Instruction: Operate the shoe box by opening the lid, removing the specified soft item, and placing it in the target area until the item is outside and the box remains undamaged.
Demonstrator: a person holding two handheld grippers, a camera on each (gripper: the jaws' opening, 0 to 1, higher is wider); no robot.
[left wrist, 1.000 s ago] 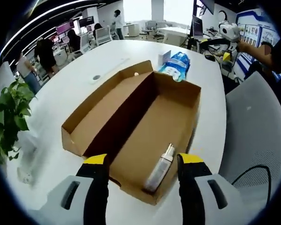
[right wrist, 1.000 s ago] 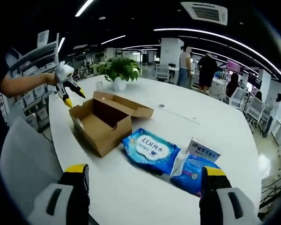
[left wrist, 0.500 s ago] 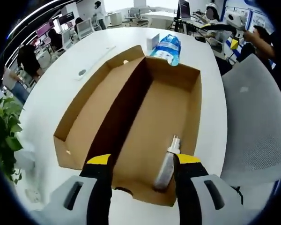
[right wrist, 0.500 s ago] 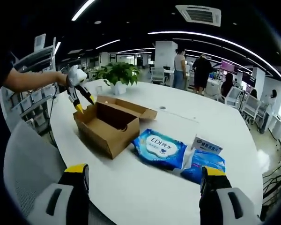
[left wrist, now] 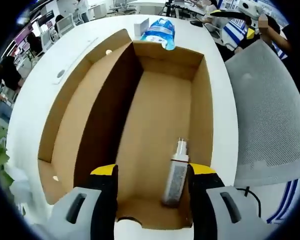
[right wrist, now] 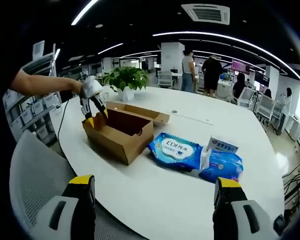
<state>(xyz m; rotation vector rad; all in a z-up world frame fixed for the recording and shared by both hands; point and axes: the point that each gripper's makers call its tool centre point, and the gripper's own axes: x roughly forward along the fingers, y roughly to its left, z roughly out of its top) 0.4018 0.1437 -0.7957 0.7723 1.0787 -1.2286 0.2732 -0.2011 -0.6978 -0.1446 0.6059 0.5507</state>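
Desk [right wrist: 155, 200]; shoe box [left wrist: 155, 115] open on it, lid folded flat. Spray bottle [left wrist: 175, 175] lies at the box's near right wall. Left gripper [left wrist: 152, 172] wide open, empty: lower straight, clear the cardboard. Right gripper [right wrist: 152, 187] open, empty.

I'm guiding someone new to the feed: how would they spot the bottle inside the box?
Find the open cardboard shoe box on the white table, lid folded out flat. On its floor, near the end by the left gripper, lies a slim spray bottle, white nozzle pointing into the box; no other loose item can be seen inside.
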